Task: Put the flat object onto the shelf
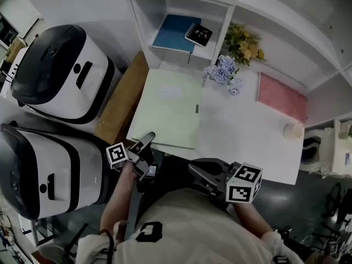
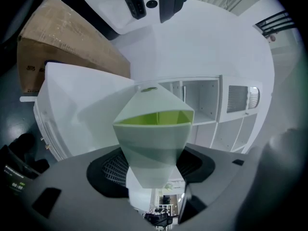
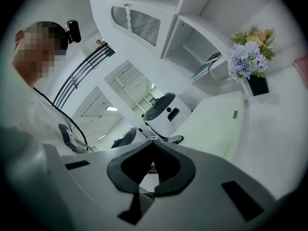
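Observation:
A pale green flat folder (image 1: 170,106) lies on the white desk (image 1: 242,131), in front of the white shelf (image 1: 228,26). My left gripper (image 1: 147,141) is at the folder's near left corner, shut on it. In the left gripper view the folder (image 2: 151,138) fills the gap between the jaws of the left gripper (image 2: 151,167), its bright green inner edge showing. My right gripper (image 1: 198,172) hovers below the desk's front edge, shut and holding nothing. The right gripper view has its jaws (image 3: 153,146) together and the folder (image 3: 216,124) ahead to the right.
A blue notebook (image 1: 176,32) and a small black spiral pad (image 1: 198,34) lie in the shelf's cubby. Blue flowers (image 1: 223,70), yellow flowers (image 1: 245,43), a pink folder (image 1: 281,95) and a cream cup (image 1: 293,130) are on the desk. A cardboard box (image 1: 124,98) and two white machines (image 1: 60,73) stand left.

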Demonstrator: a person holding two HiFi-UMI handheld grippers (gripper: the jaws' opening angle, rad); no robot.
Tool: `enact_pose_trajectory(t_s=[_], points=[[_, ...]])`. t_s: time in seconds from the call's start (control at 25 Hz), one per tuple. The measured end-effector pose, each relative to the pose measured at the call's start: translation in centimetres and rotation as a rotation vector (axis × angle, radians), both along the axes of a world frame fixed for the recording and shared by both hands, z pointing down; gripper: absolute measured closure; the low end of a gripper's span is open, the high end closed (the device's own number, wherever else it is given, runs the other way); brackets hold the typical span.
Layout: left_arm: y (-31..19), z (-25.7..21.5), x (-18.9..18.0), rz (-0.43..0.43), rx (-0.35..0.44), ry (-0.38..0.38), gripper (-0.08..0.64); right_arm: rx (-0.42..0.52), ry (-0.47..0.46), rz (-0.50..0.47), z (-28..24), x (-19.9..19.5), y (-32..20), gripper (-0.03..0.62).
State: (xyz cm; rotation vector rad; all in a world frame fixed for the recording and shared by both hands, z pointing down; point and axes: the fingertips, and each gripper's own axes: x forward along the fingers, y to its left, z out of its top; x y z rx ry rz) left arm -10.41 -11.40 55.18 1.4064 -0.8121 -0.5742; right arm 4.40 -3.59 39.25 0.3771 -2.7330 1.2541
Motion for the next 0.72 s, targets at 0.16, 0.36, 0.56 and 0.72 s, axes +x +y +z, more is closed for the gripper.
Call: enact_pose_trajectory(t_s=[0.16,0.36,0.56,0.72], points=[[-1.3,0.3,-0.6,0.039,0.002,0.030,0.264,-0.005,0.011,0.060,-0.2,-1.2,-1.3,0.571],[-2.7,0.6,-1.1,0.094,0.006,0.056,0.263,0.009,0.049,0.069,-0.3,-3.6,-1.7,0.571],[-2.8,1.1,-0.9,0.147,0.012,0.087,0.264,0.012,0.072,0.088,-0.2,-5.2,-2.0,0.571],[-2.7,1.3,-1.1,0.169,0.014,0.103,0.264,0.013,0.088,0.104,-0.2,-6.0,-2.1,0.571]])
